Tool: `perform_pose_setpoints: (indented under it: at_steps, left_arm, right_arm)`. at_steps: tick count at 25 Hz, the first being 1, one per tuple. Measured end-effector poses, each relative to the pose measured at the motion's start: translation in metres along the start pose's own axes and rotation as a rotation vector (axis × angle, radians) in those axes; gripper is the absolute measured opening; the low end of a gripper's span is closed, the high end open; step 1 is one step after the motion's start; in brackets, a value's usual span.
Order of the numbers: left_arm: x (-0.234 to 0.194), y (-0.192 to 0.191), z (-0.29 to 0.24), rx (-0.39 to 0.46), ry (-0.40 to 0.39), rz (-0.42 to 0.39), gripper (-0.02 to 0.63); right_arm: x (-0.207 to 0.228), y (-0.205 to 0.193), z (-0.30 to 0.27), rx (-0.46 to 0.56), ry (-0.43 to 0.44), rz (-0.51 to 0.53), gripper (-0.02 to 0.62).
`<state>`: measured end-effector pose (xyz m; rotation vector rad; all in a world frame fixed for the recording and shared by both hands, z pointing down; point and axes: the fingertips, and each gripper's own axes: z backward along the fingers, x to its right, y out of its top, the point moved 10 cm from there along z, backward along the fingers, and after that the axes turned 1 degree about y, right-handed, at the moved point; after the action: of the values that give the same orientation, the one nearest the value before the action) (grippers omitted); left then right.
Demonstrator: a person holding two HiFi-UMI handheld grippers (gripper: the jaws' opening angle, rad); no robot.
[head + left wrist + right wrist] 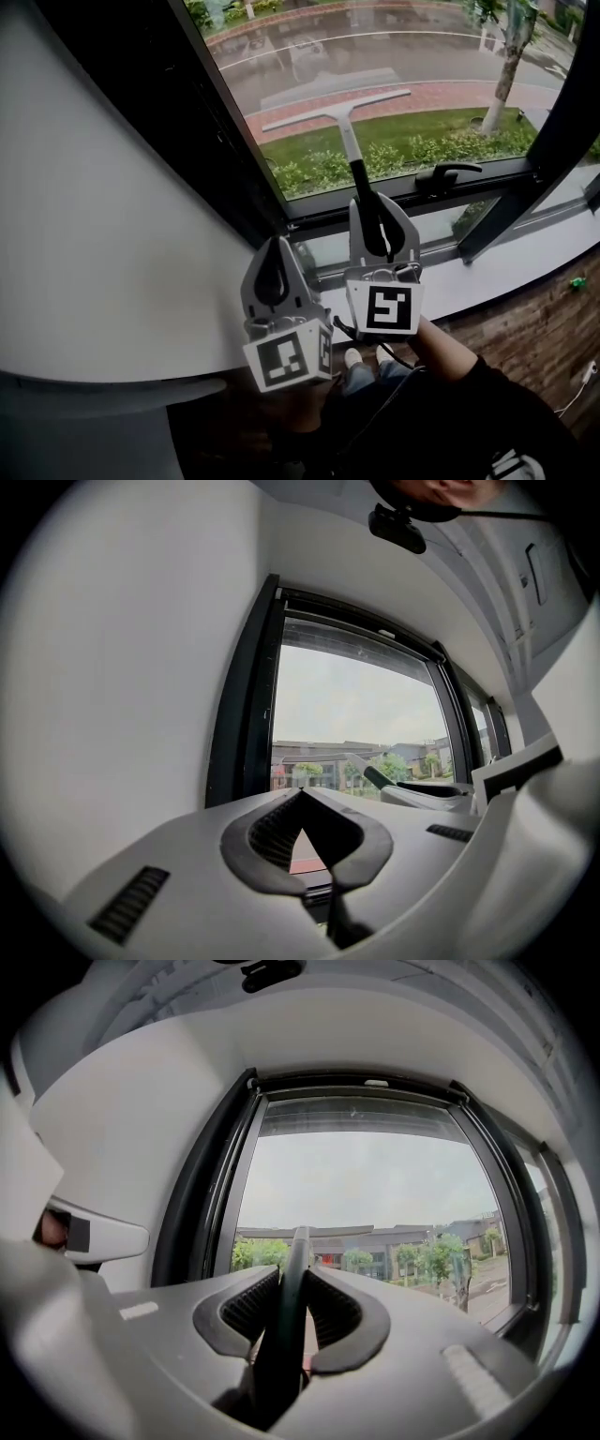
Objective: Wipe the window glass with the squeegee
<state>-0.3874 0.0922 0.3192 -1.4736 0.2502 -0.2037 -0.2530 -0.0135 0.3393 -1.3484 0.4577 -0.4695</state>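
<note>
A squeegee (342, 120) with a pale blade and black handle rests its blade against the window glass (394, 66). My right gripper (380, 208) is shut on the squeegee's handle, which runs up between the jaws in the right gripper view (289, 1307). Lower and to the left, my left gripper (278, 246) is shut with nothing in it, close to the window's dark left frame. In the left gripper view its jaws (302, 799) meet at the tips, and the squeegee handle (377, 777) shows to the right.
A black window handle (448, 174) sits on the lower frame right of the squeegee. A white curved wall (103, 244) fills the left. The pale sill (497, 272) runs below the window, above a brick-patterned wall (553, 328).
</note>
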Motion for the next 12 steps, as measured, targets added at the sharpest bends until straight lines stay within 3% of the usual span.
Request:
perform_pose_setpoints:
  at_steps: [6, 12]
  left_arm:
    - [0.005, 0.000, -0.001, 0.016, 0.000, -0.010, 0.000]
    - [0.003, -0.012, -0.001, -0.026, -0.003, 0.000, 0.000]
  right_arm:
    - [0.001, -0.023, 0.007, -0.071, 0.000, -0.037, 0.095]
    - [0.000, -0.043, 0.011, -0.128, 0.005, -0.029, 0.095]
